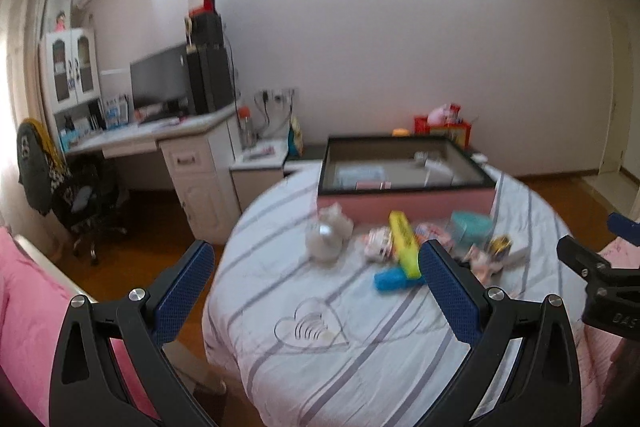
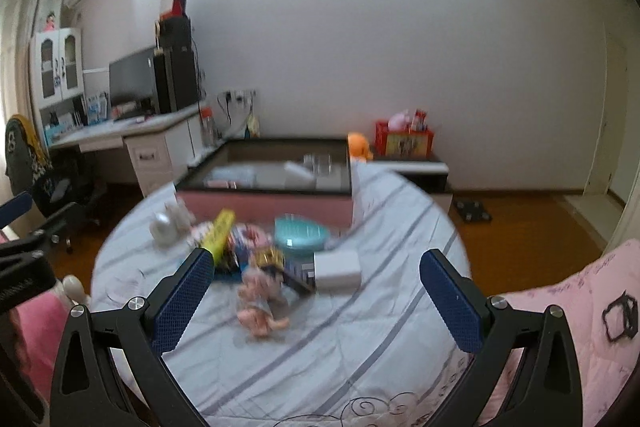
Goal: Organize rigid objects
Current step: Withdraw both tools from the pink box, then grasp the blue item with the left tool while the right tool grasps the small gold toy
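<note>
Left wrist view: the left gripper (image 1: 316,275) is wide apart and empty, low in the frame over a round table (image 1: 360,359) with a striped cloth. The clutter lies ahead and right of centre: a yellow bar (image 1: 405,243) with its long axis running from upper left to lower right, a blue piece (image 1: 394,279) under its near end, and a teal tub (image 1: 472,227) further right. A pink box (image 1: 404,201) sits behind them at the far edge, open on top.

Right wrist view: the right gripper (image 2: 316,275) is also spread and empty. A small doll (image 2: 260,303) lies between its fingers, just ahead, and a white block (image 2: 338,269) is right of that. The pile sits nearer this gripper's centre line, so the right hand is likely better placed for a pick.
</note>
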### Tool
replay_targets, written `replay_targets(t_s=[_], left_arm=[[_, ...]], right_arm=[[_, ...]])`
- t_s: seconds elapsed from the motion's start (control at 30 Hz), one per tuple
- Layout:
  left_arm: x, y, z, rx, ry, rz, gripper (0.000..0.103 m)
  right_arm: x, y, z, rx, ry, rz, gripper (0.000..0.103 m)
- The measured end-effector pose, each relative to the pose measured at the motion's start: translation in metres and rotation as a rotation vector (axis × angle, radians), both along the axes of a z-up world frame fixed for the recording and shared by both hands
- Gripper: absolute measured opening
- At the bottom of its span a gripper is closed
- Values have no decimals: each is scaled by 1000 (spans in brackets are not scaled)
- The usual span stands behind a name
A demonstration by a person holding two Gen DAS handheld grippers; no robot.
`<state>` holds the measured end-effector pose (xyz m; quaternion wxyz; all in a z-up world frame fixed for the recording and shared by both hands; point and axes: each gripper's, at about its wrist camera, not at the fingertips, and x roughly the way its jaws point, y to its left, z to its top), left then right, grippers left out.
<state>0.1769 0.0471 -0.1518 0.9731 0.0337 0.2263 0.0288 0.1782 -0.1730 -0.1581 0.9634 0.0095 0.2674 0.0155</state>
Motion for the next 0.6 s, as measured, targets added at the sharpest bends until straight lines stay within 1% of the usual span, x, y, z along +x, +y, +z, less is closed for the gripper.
replay_targets(t_s=[0.1,0.23,0.37,0.47,0.53,0.57,0.6], left_arm=[[13,1,-15,1,48,-3,103],[29,-1,-34,12,111,-7,103],[40,-1,-42,20,144,-8,103],[46,0,-44,15,157,-8,103],[50,1,-45,9,165,-10,103],[52,0,-46,6,169,-12,103],[54,0,-47,2,173,-14,103]], right_arm=[[15,-3,-18,-16,53,-21,103],[29,-1,-29,-1,79,-1,103],[44,10,-33,-5,74,41,103],[60,17,-39,1,89,71,103],[69,19,-43,17,105,88,100],[72,19,-44,19,111,91,94],[76,18,-46,18,125,94,91]])
